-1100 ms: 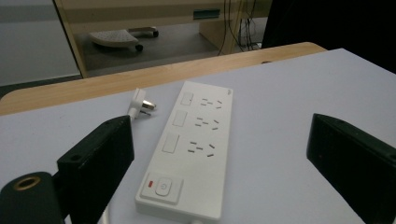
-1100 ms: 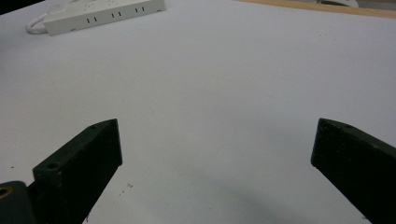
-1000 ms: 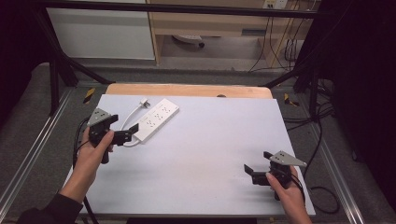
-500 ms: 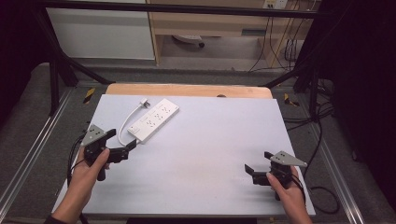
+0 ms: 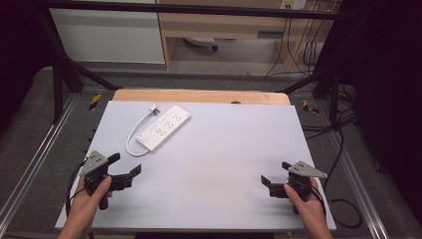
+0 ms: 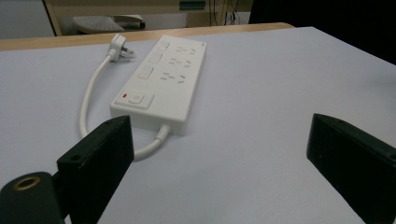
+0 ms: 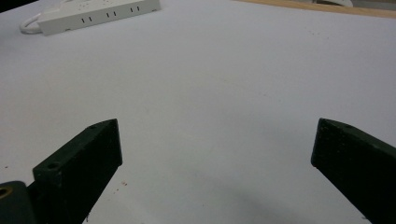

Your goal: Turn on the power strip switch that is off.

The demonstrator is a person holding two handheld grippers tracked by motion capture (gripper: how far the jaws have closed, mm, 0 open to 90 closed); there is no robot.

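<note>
Table (image 5: 214, 164) comes first, because it is the biggest thing here. There is one table, white and flat, with a strip of wood along its far edge. It gives a bare, even place to work, so the thing on it is easy to see and reach.

Next in size is the power strip (image 5: 164, 127). There is one. It is white and lies flat on the far left part of the table, turned at a slant, with its sockets facing up. I think it lies that way so the sockets and the switch are easy to get at. The left gripper view shows its switch end nearest that gripper.

One white cord (image 5: 135, 134) comes out of the switch end. It bends round in a loop beside the strip and ends in one plug (image 5: 155, 109), which rests on the table near the far end of the strip. It is not plugged in to anything.

Then come the grippers, and there are two. The left gripper (image 5: 124, 168) sits at the near left edge of the table, held in a hand, with its jaws wide apart and nothing between them. It points toward the power strip and is near it but not touching. The right gripper (image 5: 276, 174) sits at the near right edge, well apart from the strip, and its jaws are wide apart too, with bare table between them. My guess is that both hands wait low and ready.
</note>
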